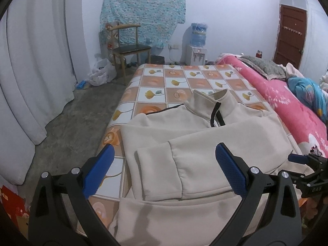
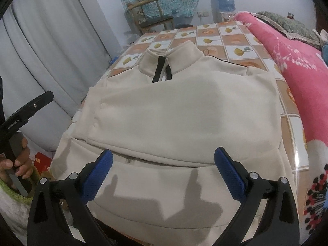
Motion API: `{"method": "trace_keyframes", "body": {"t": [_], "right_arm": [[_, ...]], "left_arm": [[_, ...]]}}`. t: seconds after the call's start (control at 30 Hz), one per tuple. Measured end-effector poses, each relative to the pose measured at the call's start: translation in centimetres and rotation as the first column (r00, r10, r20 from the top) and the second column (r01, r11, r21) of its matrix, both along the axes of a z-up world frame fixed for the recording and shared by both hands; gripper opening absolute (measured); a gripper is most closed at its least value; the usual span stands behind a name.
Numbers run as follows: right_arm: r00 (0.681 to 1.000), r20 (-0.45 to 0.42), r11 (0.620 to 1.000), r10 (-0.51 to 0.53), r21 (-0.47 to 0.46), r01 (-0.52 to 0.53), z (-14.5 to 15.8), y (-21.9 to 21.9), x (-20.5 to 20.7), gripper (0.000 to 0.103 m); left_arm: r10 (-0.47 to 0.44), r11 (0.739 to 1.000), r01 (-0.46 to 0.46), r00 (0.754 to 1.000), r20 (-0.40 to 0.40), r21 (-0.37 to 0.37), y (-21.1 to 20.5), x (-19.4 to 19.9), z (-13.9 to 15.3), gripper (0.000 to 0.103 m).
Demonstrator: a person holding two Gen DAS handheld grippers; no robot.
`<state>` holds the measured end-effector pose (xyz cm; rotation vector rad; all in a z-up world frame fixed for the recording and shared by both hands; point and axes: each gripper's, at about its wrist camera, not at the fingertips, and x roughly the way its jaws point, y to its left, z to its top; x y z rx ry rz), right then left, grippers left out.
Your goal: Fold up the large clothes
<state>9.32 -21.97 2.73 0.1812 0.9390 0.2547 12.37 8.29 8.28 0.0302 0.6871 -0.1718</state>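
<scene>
Beige jacket (image 2: 184,110) lies flat on the checked bed (image 1: 176,80), sleeves folded across (collar at 12 o'clock). Left claw (image 1: 164,170) and right claw (image 2: 164,172) hover above its hem, jaws apart, empty.

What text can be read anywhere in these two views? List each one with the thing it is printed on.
"BAS": white letters on the black body of the right gripper, at the edge of the left wrist view; the rest is cut off.
White lettering on the black arm of the left gripper, seen in the right wrist view: too small and blurred to read surely.
No readable text on the beige jacket, the water dispenser or the door.
</scene>
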Motion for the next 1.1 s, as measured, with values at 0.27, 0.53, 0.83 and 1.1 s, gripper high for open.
{"method": "trace_keyframes", "body": {"t": [0.27, 0.53, 0.83, 1.1], "right_arm": [[1.000, -0.010, 1.000, -0.007, 0.007, 0.007, -0.2, -0.4, -0.1, 0.096], [1.000, -0.001, 0.999, 0.022, 0.043, -0.022, 1.3, -1.5, 0.4, 0.096], [0.999, 0.029, 0.995, 0.037, 0.091, -0.039, 7.2, -5.2, 8.8, 0.096], [0.997, -0.072, 0.997, 0.040, 0.068, -0.035, 5.0, -4.5, 21.7, 0.096]], "left_arm": [[-0.003, 1.000, 0.003, 1.000, -0.015, 0.000, -0.4, 0.1, -0.3, 0.096], [-0.018, 1.000, 0.018, 1.000, 0.014, 0.015, -0.7, 0.4, 0.6, 0.096], [-0.067, 0.994, 0.070, 0.997, 0.041, -0.081, -1.8, 7.4, 3.4, 0.096], [-0.111, 0.977, 0.097, 0.992, -0.064, -0.192, -4.8, 19.2, 0.3, 0.092]]}}
